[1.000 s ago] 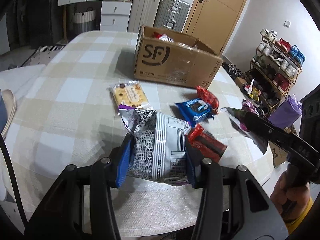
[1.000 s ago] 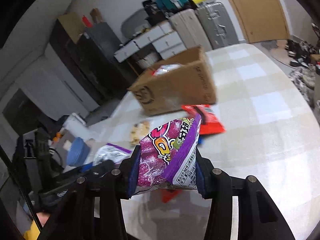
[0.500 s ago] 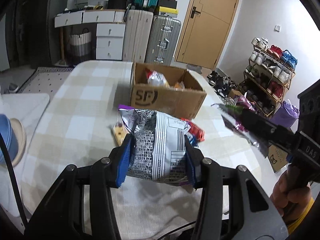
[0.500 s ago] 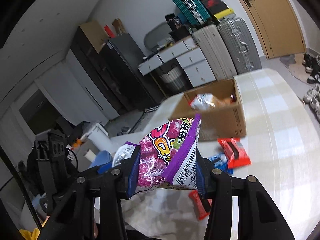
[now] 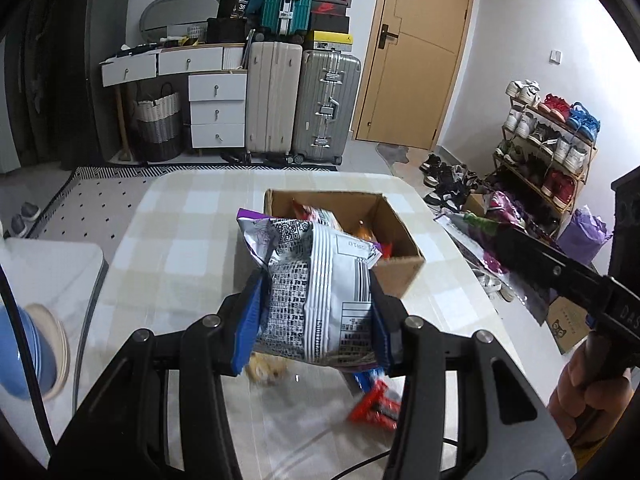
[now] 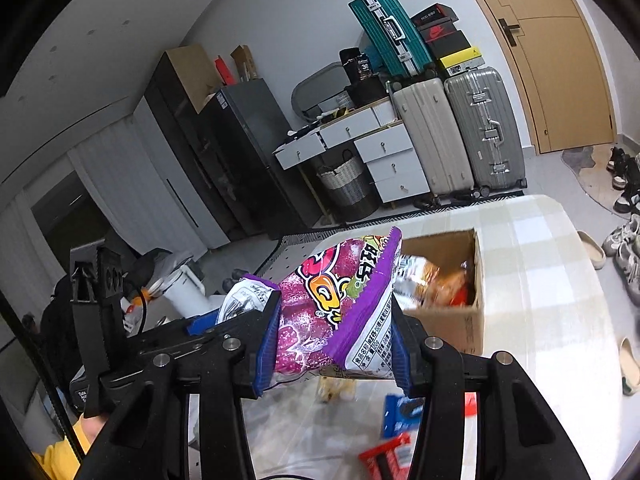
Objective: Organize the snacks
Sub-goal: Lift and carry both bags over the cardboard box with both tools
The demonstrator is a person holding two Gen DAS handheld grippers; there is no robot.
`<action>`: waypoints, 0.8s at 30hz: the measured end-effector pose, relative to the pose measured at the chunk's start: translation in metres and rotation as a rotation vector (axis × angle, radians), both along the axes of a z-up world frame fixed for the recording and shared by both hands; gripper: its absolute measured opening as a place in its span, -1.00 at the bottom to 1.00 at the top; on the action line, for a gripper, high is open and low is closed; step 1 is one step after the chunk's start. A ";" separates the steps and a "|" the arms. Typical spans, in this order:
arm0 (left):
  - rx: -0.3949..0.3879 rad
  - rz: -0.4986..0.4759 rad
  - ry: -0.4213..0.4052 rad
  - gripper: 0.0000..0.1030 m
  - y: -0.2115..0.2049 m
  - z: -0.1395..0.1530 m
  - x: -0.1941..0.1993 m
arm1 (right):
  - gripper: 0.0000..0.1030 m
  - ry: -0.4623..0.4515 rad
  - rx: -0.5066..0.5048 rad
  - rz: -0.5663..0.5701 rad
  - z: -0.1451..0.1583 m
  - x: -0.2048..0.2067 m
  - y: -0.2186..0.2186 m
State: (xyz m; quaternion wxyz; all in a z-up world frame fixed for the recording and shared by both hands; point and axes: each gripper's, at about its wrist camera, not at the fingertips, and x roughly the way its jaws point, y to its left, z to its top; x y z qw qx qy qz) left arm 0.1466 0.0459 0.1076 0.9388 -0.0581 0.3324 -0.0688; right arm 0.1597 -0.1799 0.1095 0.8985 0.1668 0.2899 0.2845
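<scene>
My left gripper (image 5: 316, 320) is shut on a white-and-black striped snack bag (image 5: 320, 284) and holds it high above the table, short of the open cardboard box (image 5: 400, 276). My right gripper (image 6: 332, 344) is shut on a purple candy bag (image 6: 340, 308), also raised, with the box (image 6: 452, 324) beyond it on the right. The box holds several snack packs (image 6: 432, 284). Loose on the table below lie a red packet (image 5: 376, 408), a blue packet (image 6: 400, 420) and a yellow cookie pack (image 5: 266, 368). The right gripper with its purple bag also shows in the left wrist view (image 5: 516, 248).
The checked tablecloth (image 5: 180, 248) covers the table. A blue bowl stack (image 5: 32, 352) sits on a side surface to the left. Suitcases (image 5: 300, 104), white drawers (image 5: 216, 108), a door and a shoe rack (image 5: 548, 140) stand beyond the table.
Both grippers have risen well above the table with their bags and moved toward the box. The box interior now shows from above. The loose packets have dropped low in view.
</scene>
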 end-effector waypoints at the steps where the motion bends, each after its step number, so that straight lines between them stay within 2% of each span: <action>1: -0.002 -0.004 0.002 -0.15 0.000 0.002 0.009 | -0.09 -0.001 -0.002 0.000 0.001 0.005 0.000; 6: 0.014 -0.023 0.016 -0.15 -0.008 0.008 0.061 | -0.09 0.010 -0.013 -0.013 0.003 0.041 0.000; 10: 0.013 -0.033 0.048 -0.15 -0.014 0.000 0.108 | -0.09 0.023 -0.020 -0.027 -0.004 0.073 0.001; 17: 0.021 -0.037 0.121 -0.15 -0.022 -0.046 0.180 | -0.09 0.091 -0.051 -0.054 -0.036 0.130 0.000; 24: -0.011 -0.058 0.173 -0.15 -0.029 -0.084 0.236 | -0.09 0.145 -0.087 -0.058 -0.071 0.169 -0.002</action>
